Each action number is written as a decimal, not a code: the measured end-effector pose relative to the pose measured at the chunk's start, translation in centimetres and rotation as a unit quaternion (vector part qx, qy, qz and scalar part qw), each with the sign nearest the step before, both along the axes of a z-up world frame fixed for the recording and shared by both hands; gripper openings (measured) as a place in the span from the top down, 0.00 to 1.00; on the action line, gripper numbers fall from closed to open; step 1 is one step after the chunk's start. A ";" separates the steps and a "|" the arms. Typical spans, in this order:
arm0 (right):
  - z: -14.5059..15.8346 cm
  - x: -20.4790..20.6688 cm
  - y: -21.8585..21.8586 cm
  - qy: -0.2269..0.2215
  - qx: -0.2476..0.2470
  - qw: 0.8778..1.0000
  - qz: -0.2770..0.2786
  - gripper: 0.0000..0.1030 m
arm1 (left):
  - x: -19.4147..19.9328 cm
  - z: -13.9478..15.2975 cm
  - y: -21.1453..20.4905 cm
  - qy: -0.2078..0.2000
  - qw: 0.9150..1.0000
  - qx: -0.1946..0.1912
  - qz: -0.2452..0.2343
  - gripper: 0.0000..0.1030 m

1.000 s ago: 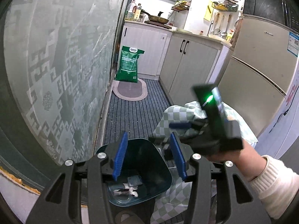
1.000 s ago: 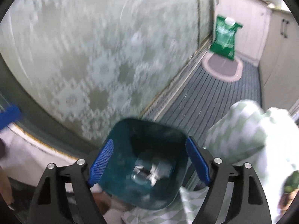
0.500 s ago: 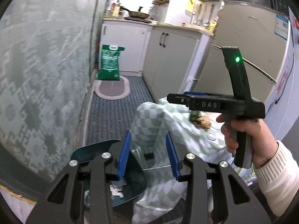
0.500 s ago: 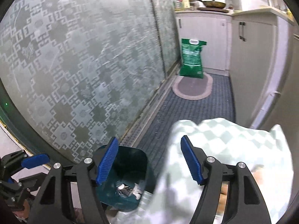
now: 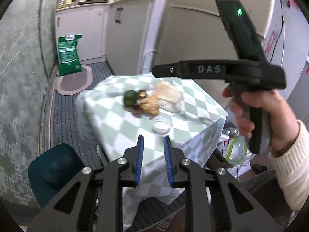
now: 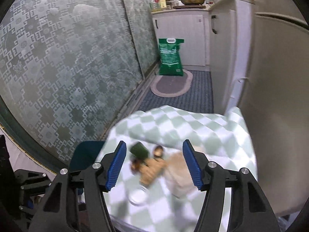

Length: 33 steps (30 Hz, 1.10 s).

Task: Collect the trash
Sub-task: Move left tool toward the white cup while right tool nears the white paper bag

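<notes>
My jaws are closing on both sides, and nothing is between them. The left gripper has only a narrow gap, and it hangs above the near edge of the table. The right gripper is wider and hangs above the trash, but its pads press on nothing.

The trash is a small heap near the middle of the checked tablecloth. There is a round green fruit, some brown scraps touching it, and a crumpled pale bag just beside them. A little white lid lies a bit nearer to me, apart from the heap.

I think the bag is very light and soft, so it will fold in my grip; I would take it at a bunched part. The scraps look crumbly and may fall in pieces, so a gentle pinch low at the cloth is better. The fruit is firm and smooth and could roll away, so I would take it across its widest part. The lid is flat and thin; I must catch its rim.

The dark teal bin stands on the floor at the left of the table, next to the patterned glass door.
</notes>
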State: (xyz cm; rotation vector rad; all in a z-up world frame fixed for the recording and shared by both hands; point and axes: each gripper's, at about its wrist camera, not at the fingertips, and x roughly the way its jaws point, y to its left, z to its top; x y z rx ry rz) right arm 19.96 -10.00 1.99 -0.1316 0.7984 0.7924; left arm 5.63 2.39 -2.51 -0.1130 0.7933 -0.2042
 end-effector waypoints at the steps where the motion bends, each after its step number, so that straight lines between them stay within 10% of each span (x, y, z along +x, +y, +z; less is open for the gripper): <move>1: -0.1 0.1 -0.8 0.003 0.000 1.000 -0.002 0.41 | 0.3 -0.3 -0.5 0.003 1.000 0.001 -0.002 0.78; 10: -1.9 1.3 -5.8 0.024 -0.015 0.999 -0.016 0.41 | 4.3 -2.7 -3.2 0.025 0.999 0.026 0.012 0.61; 33: -3.9 1.1 -5.2 0.021 -0.043 0.999 0.017 0.41 | 5.7 -3.3 -4.0 0.031 0.998 0.047 0.025 0.69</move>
